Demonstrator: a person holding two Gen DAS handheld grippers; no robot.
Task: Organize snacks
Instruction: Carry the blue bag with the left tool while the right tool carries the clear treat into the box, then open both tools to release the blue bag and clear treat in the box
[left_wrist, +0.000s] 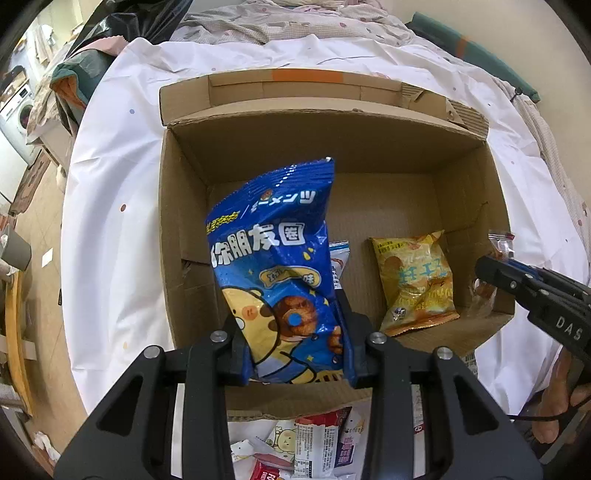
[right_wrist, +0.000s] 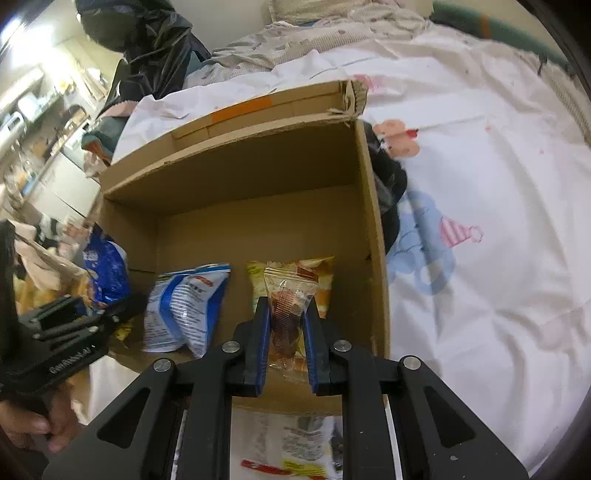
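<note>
While grippers hover, cardboard box (left_wrist: 177, 206) holds yellow packet (left_wrist: 417, 284) (flat), blue-white packet (right_wrist: 184, 306).

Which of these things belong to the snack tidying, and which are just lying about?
Part of the job:
cardboard box
blue snack bag in left tongs
clear packet in right tongs
yellow bag

Just lying about:
white sheet
black plastic bag

White sheet-covered bed (left_wrist: 110, 177) under open cardboard box (left_wrist: 295, 140), loose snack packets (left_wrist: 317, 443).
</note>
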